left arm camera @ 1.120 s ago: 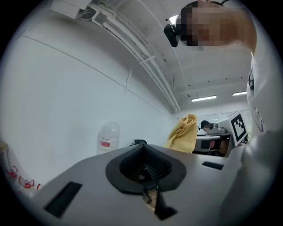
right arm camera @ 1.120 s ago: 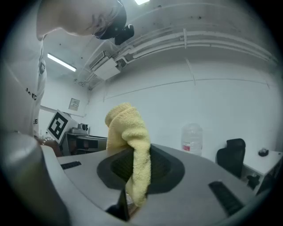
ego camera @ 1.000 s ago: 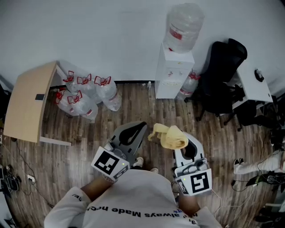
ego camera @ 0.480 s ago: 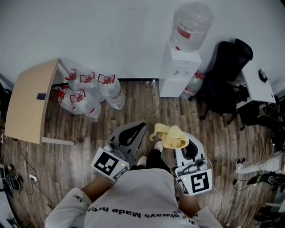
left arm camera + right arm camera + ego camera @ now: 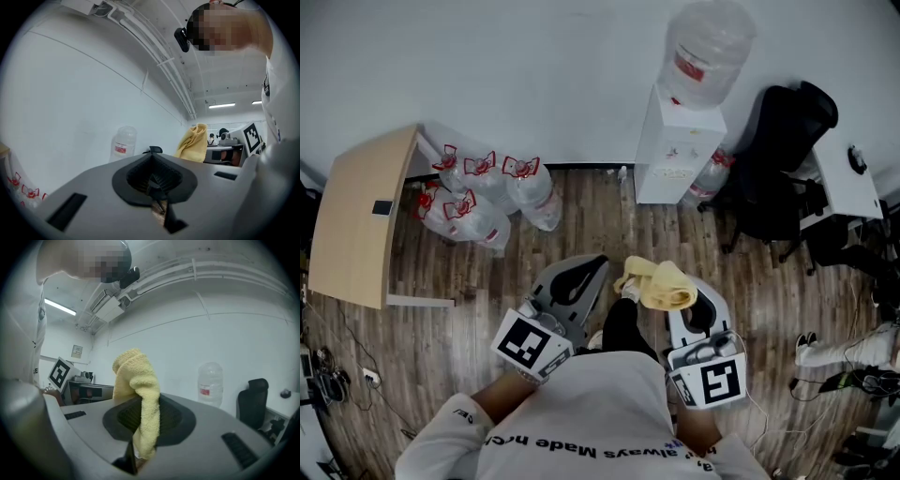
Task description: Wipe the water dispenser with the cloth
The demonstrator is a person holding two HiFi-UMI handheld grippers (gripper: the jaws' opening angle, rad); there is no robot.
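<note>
Holding the cloth ready, well short of the water dispenser.

Head view: the right gripper (image 5: pixel 680 298) has its jaws clamped on a yellow cloth (image 5: pixel 661 286), bunched above the tips at frame centre, likely so a loose wad is free for wiping; the left gripper (image 5: pixel 578 278) sits beside it, apart. The water dispenser (image 5: pixel 675 155) stands against the wall at upper right, its bottle (image 5: pixel 708 52) on top, well apart from both grippers across bare wooden floor (image 5: pixel 609 225). Spare bottles (image 5: pixel 487 202) lie left of the way, and a black chair (image 5: pixel 773 178) crowds the dispenser's right side. Left gripper view: jaws shut together, nothing between them. Right gripper view: the cloth runs down into the closed jaws, its folded top standing upright.
</note>
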